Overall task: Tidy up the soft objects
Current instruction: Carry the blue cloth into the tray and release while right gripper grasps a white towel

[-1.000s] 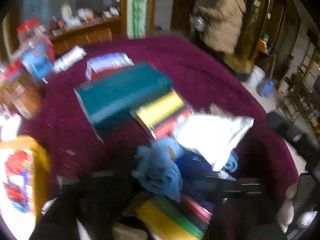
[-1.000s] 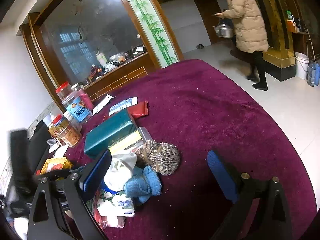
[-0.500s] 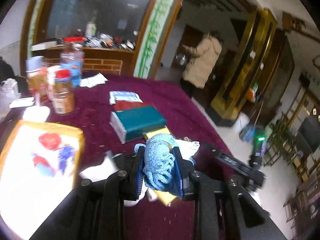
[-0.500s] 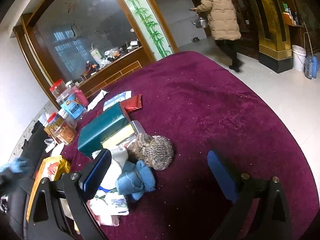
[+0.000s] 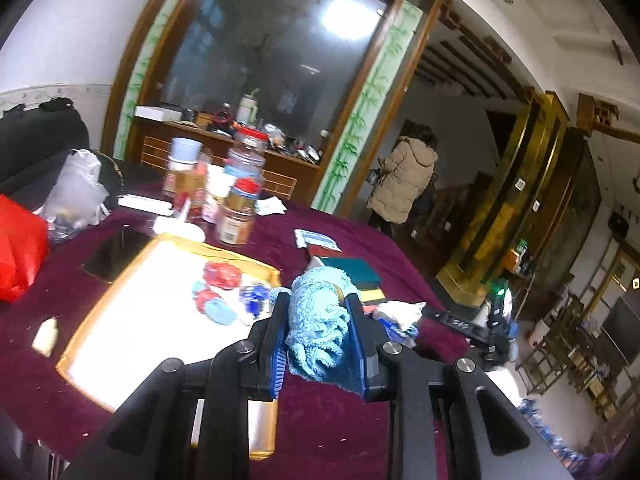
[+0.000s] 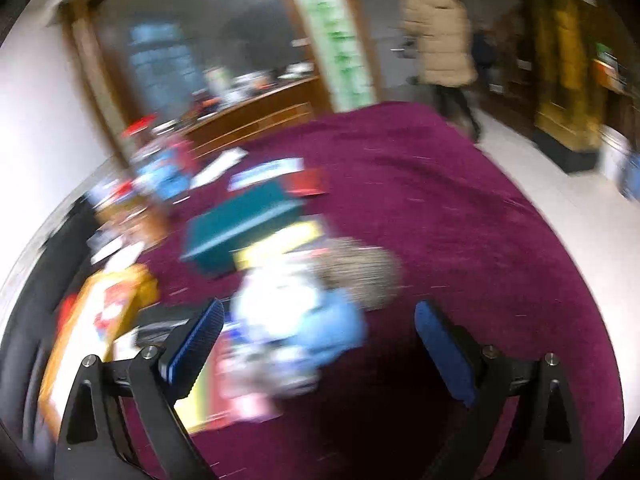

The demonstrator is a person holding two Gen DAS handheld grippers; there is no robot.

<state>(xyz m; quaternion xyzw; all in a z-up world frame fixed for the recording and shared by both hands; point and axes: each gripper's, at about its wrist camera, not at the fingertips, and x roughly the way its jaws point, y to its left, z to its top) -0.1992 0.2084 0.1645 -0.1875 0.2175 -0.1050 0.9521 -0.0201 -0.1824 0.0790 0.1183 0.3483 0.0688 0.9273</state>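
The left gripper (image 5: 318, 334) has its fingers (image 5: 277, 330) clamped on a light blue knitted cloth (image 5: 318, 320), held above the maroon desk (image 5: 352, 412). Just left of the cloth lies a yellow-rimmed tray (image 5: 132, 312); beyond the cloth sits a teal box (image 5: 358, 272).

The right gripper (image 6: 320, 344) has its fingers (image 6: 442, 344) spread wide apart, holding nothing. Between them, in a blurred view, lies a pile of soft things (image 6: 304, 312) on the desk, with another blue cloth (image 6: 340, 330) and a brownish knit item (image 6: 360, 270).
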